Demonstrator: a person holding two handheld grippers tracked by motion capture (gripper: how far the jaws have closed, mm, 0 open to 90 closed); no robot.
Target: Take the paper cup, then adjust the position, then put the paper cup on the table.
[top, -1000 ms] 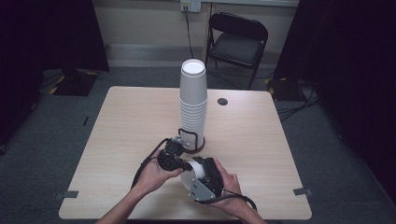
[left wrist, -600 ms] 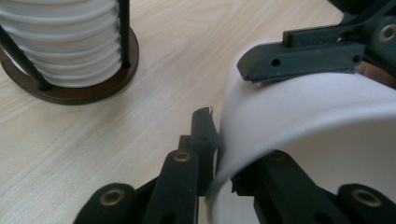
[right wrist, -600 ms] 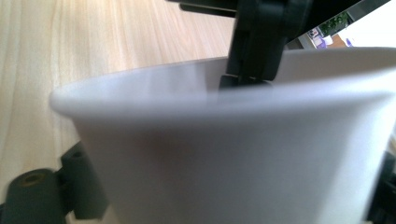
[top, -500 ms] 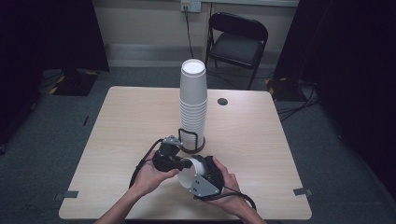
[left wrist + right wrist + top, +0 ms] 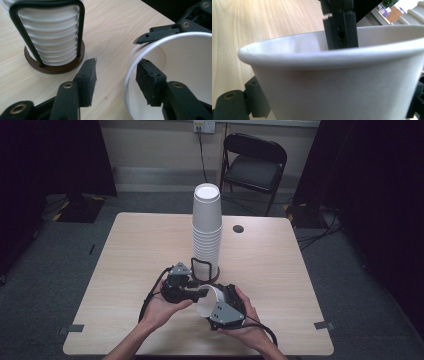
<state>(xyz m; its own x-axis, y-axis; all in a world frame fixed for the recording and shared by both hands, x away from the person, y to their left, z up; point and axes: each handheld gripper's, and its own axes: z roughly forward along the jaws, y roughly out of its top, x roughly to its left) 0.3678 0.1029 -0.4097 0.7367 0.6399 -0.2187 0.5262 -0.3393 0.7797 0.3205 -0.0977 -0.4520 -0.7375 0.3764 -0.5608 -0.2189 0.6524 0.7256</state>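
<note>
A single white paper cup (image 5: 206, 303) lies on its side near the table's front edge, with my right gripper (image 5: 214, 304) shut on its wall. In the right gripper view the cup (image 5: 342, 82) spans the space between my jaws. My left gripper (image 5: 199, 293) is open and straddles the cup's rim (image 5: 130, 75): one pad (image 5: 150, 85) is inside the cup, the other finger (image 5: 86, 82) is outside. A tall stack of white cups (image 5: 206, 227) stands upside down in a black wire holder (image 5: 47, 32) on a brown round base, just beyond both grippers.
The light wood table (image 5: 130, 255) has bare room left and right of the stack. A small dark disc (image 5: 238, 228) lies at the back right. A black folding chair (image 5: 252, 165) stands behind the table. Cables trail from both grippers toward the front edge.
The two grippers have drawn slightly closer, and the cup's open mouth has turned more toward the left gripper. The stack has not moved.
</note>
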